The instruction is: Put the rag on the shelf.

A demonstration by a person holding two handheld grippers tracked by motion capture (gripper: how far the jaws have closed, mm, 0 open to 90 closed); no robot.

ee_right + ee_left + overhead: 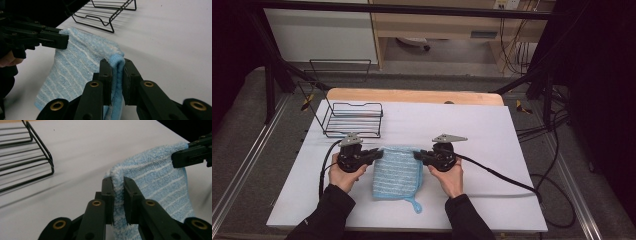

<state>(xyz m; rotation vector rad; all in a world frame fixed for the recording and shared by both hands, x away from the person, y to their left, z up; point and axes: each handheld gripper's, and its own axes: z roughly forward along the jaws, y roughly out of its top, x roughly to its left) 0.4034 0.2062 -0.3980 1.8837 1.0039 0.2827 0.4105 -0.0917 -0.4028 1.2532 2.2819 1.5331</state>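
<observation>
Nearest the desk's (492,200) front edge, the person's two sleeves come in, and the hands hold a gripper each. Between them lies a blue striped towel (396,172), folded, with a small loop at its near corner pointing to the front edge. The towel's near part rests flat on the desk, roughly midway between the left and right edges and closer to the front edge than to the back.

The left gripper (377,154) has its fingers (108,192) pressed narrow on the towel's (160,182) far left corner; in the left gripper view the terry cloth bulges up between the two black pads. The right gripper (418,155) grips the far right corner in the same way: in the right gripper view its fingers (130,77) squeeze a folded hem of the towel (75,67). Both pinched corners are raised off the desk, so the far edge of the towel hangs stretched between the grippers.

Farther back, toward the desk's back left corner, stands a black wire rack (353,120), well apart from the towel. Beyond the white sheet, a strip of bare wood (412,95) shows along the desk's back edge.
</observation>
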